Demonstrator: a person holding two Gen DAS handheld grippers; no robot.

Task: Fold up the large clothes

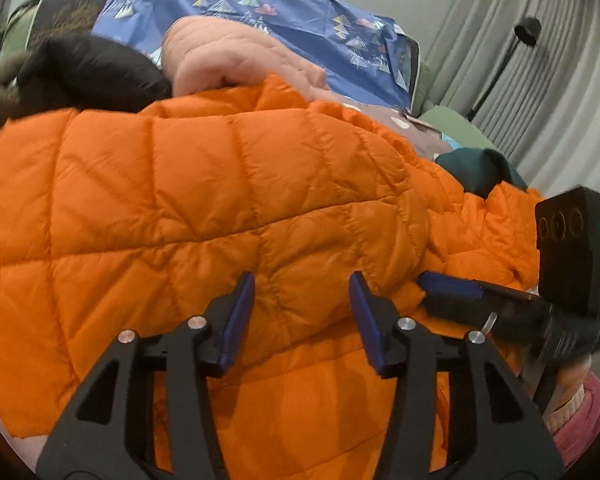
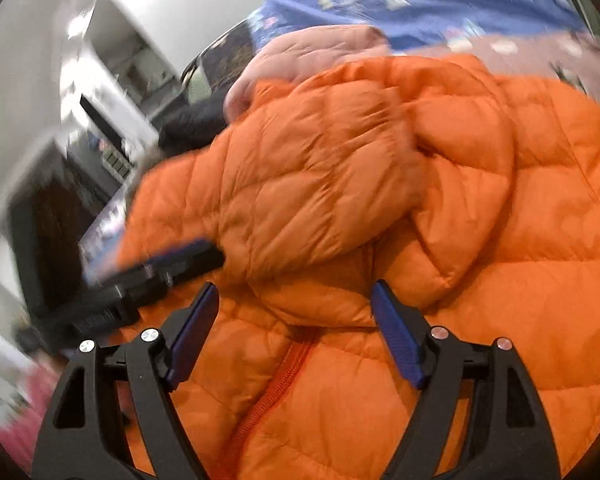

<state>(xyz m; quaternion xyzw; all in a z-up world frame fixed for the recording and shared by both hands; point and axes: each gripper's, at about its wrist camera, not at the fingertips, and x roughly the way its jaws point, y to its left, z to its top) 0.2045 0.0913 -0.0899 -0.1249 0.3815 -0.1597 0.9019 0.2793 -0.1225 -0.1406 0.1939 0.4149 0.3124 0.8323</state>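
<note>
An orange quilted puffer jacket [image 1: 204, 208] lies spread on the bed and fills both views [image 2: 440, 208]. A fold of it, a sleeve or flap, lies over the body in the right wrist view, with the zipper [image 2: 276, 384] below it. My left gripper [image 1: 302, 292] is open just above the jacket, nothing between its blue pads. My right gripper [image 2: 294, 300] is open over the zipper area. In the left wrist view the right gripper [image 1: 452, 288] comes in from the right at the jacket's edge. In the right wrist view the left gripper [image 2: 172, 264] shows blurred at the left.
A pink quilted garment [image 1: 228, 60], a black garment [image 1: 96, 72] and a dark teal cloth [image 1: 480, 168] lie behind the jacket on a blue patterned sheet [image 1: 300, 12]. Grey curtains [image 1: 540, 80] and a floor lamp [image 1: 528, 32] stand at the right. Dark furniture [image 2: 52, 216] stands left.
</note>
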